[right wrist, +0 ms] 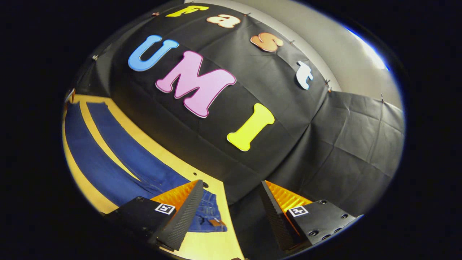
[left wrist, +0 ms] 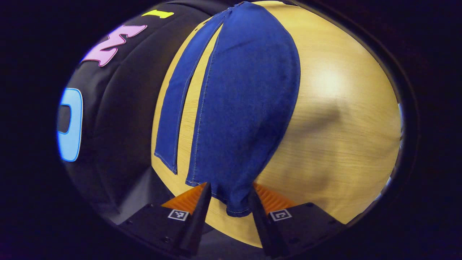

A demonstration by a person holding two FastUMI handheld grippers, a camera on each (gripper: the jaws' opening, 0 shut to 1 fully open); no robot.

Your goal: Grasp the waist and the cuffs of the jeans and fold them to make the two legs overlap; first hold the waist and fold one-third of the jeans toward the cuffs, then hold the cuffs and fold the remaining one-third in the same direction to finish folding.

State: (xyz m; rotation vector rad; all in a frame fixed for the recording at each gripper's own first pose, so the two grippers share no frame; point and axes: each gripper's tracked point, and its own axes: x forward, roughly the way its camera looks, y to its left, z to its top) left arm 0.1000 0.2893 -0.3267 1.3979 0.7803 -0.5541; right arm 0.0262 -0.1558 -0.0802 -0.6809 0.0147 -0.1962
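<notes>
jeans flat on table; left gripper astride cuff, fingers apart.

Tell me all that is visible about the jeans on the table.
The jeans are dark blue denim with light stitching, lying lengthwise on the wooden table. The two legs lie side by side with a gap between them. The left gripper has one cuff between its fingers. The waist end lies beside the open right gripper.

Jeans: matt blue denim, stitched seams. Table: smooth wood-grain, slight sheen.
</notes>
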